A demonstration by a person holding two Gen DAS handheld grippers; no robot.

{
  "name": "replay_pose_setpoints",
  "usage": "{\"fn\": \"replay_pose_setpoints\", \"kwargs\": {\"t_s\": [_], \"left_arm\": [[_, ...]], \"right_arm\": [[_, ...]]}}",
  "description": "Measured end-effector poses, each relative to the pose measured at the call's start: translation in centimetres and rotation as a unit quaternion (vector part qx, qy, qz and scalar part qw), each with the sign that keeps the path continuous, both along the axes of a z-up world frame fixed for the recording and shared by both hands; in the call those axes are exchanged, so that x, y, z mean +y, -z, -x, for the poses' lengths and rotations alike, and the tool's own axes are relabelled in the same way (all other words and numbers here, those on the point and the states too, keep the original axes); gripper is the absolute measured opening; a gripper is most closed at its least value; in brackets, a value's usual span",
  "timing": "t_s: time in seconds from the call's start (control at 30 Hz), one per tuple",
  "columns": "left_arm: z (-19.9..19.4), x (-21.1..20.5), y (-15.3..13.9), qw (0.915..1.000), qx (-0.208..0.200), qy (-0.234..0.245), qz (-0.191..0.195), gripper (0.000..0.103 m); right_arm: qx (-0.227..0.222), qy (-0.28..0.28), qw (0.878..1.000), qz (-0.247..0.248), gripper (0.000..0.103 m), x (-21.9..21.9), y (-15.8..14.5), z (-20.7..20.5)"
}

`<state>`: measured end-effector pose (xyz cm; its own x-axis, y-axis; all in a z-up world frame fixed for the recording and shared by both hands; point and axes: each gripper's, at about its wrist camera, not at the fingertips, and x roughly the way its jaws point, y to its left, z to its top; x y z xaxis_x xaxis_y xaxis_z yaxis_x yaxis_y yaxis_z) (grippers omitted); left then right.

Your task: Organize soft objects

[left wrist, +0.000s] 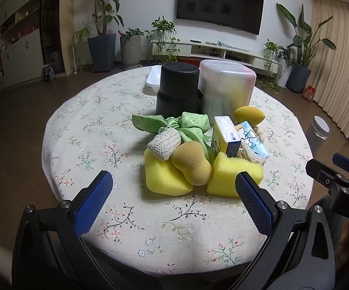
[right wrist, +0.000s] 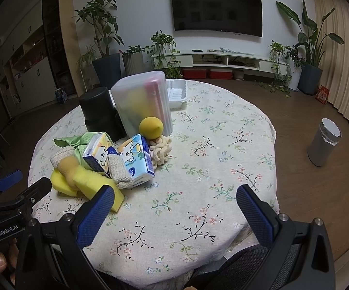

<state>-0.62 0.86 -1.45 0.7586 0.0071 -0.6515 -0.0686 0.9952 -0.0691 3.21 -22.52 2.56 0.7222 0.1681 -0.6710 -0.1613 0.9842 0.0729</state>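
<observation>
With the left gripper (left wrist: 174, 186) and right gripper (right wrist: 175, 200) both held wide open and empty, the heaped soft objects (left wrist: 193, 149) at mid-table could be toppled if a lower sponge (left wrist: 164, 176) is pulled first.

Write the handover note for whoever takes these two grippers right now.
Left gripper: jaws open, empty, low over the near table edge, facing the pile.
Right gripper: jaws open, empty, over bare tablecloth to the right of the pile.
Pile: two yellow sponges, tan makeup sponge, knitted pads, green cloth, two tissue packs, all heaped mid-table.
Behind it: black canister, translucent lidded box, white tray.
Done: nothing visibly sorted.
Left: everything in the pile.
</observation>
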Motion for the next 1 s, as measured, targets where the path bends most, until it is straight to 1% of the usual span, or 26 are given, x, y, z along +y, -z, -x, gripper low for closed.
{"fn": "replay_pose_setpoints", "kwargs": {"t_s": [0.2, 0.53, 0.7, 0.77, 0.83, 1.0], "left_arm": [[-0.1, 0.1, 0.4, 1.0000, 0.006, 0.003, 0.006, 0.103], [-0.3, 0.7, 0.9, 0.9997, 0.013, 0.008, 0.019, 0.103], [-0.5, 1.9, 1.3, 0.9993, 0.020, 0.015, 0.026, 0.103], [-0.7, 2.7, 1.5, 0.9987, 0.027, 0.023, 0.037, 0.103], [-0.8, 3.2, 1.5, 0.9980, 0.026, 0.040, 0.042, 0.103], [-1.1, 3.1, 1.3, 0.9970, 0.019, 0.072, 0.023, 0.103]], "right_arm": [[0.001, 0.000, 1.000, 0.001, 0.103, 0.0, 0.0, 0.0], [0.007, -0.006, 1.000, 0.000, 0.103, 0.3, 1.4, 0.0], [0.011, -0.013, 1.000, -0.002, 0.103, 0.1, 1.5, -0.3], [0.013, -0.023, 1.000, -0.005, 0.103, 0.0, 1.5, -0.4], [0.015, -0.038, 0.999, -0.009, 0.103, 0.0, 1.5, -0.5], [0.022, -0.094, 0.995, -0.036, 0.103, 0.2, 1.5, -1.0]]}}
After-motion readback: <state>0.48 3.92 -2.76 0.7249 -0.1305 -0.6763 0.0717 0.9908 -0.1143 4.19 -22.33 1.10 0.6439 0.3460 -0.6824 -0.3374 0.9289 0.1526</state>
